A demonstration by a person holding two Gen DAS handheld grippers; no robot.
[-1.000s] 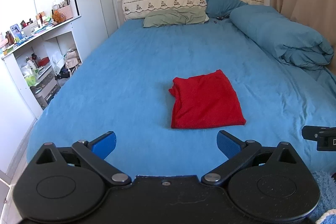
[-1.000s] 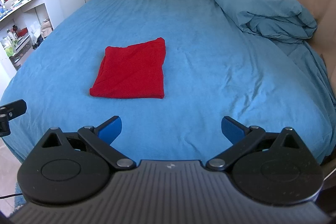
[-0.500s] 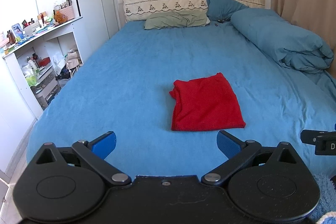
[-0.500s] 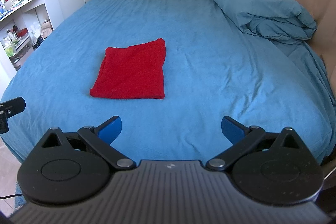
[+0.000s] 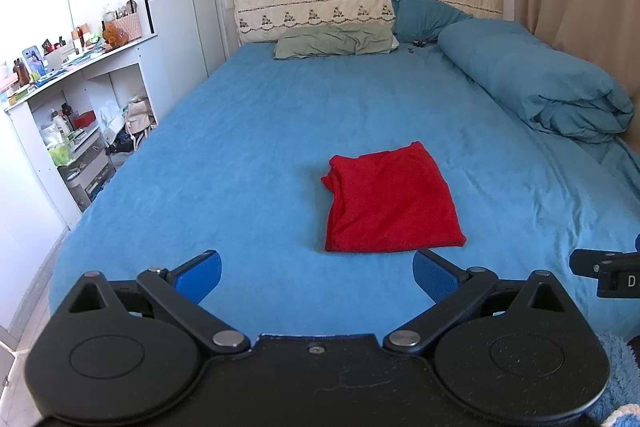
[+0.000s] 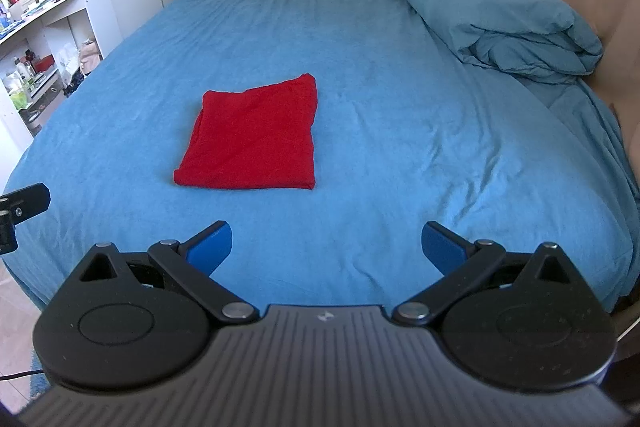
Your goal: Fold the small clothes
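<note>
- Bedroom scene: blue bedsheet (image 5: 248, 163) covered the bed, rolled duvet (image 5: 536, 79) along the right side, green pillow (image 5: 334, 45) at the headboard
- Red garment (image 5: 390, 201) lay flat near the foot-end middle of the sheet, already folded to a rough rectangle; far-left corner looked a bit bunched
- Its long axis ran roughly away from the grippers, toward the headboard
- Left gripper (image 5: 316, 277) was spread wide, empty, just short of the garment's near edge, which sat ahead and slightly right
- Right gripper (image 6: 326, 245) was also wide and empty; garment (image 6: 256, 143) lay ahead-left, clearly apart
- Judgement: left was nearer; near edge was the obvious grab line if another fold was wanted, otherwise this piece looked done
</note>
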